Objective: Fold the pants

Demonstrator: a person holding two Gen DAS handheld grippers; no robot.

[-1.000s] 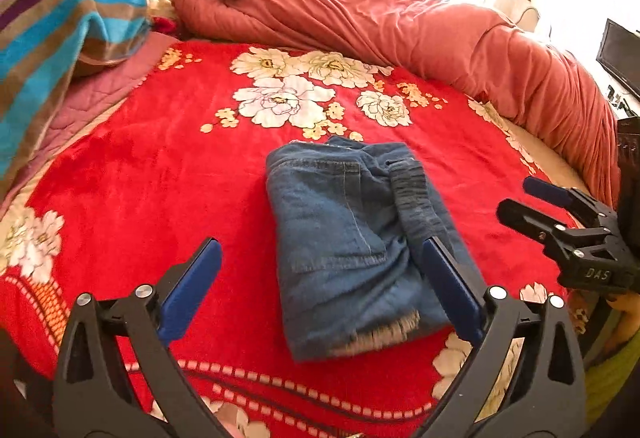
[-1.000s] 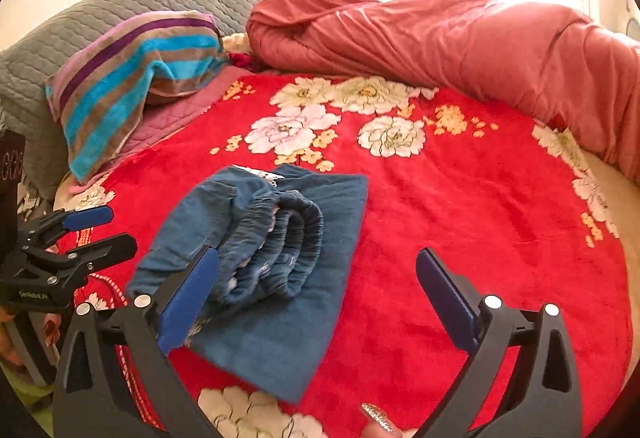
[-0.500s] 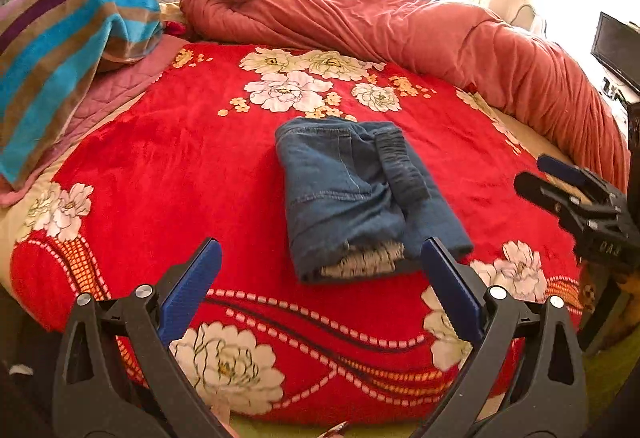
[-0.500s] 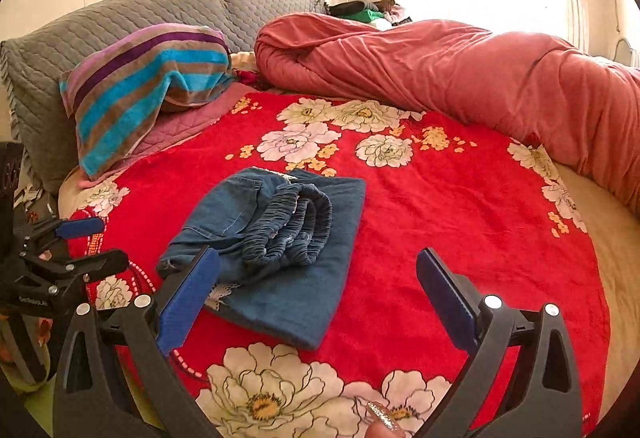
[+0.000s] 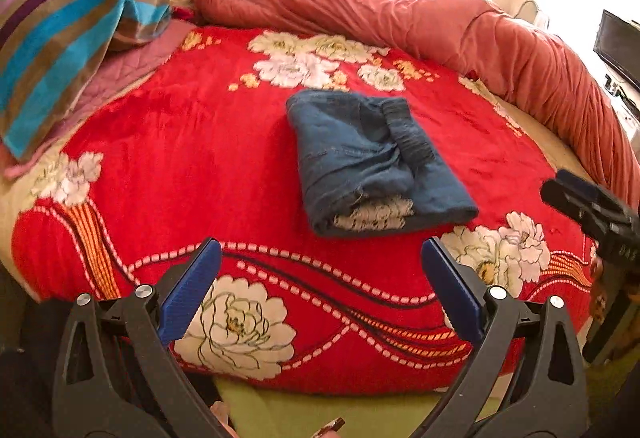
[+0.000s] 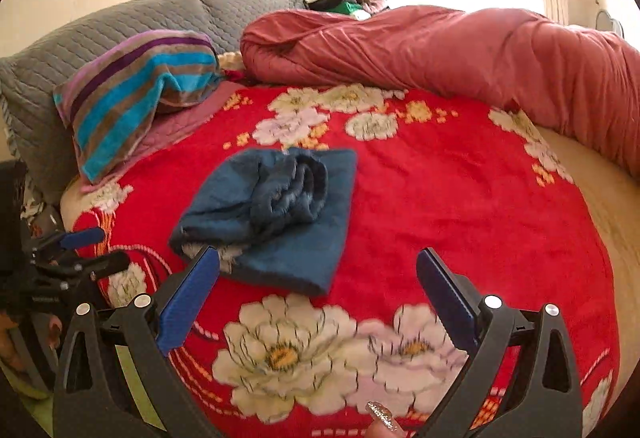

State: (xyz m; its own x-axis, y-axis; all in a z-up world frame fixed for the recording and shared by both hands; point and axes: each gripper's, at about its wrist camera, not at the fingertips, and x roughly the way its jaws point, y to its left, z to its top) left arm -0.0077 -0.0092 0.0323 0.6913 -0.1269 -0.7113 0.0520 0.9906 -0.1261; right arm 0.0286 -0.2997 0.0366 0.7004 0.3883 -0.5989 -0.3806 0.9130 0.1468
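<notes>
Lying folded on the red blanket (image 5: pixel 168 142), pants (image 5: pixel 368 162) sit beyond both gaping, empty tools.

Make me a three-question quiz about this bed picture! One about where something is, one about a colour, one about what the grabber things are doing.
1. Where do the folded pants lie?
A. on the red flowered blanket
B. on the striped pillow
C. on the floor

2. What colour are the pants?
A. green
B. blue
C. white

3. How are the left gripper and right gripper?
A. both shut on the pants
B. one open, one shut
C. both open, holding nothing

Answers: 1 A, red blanket shows all around the pants. 2 B, it is blue denim. 3 C, each gripper's fingers are spread wide with only blanket between.
</notes>
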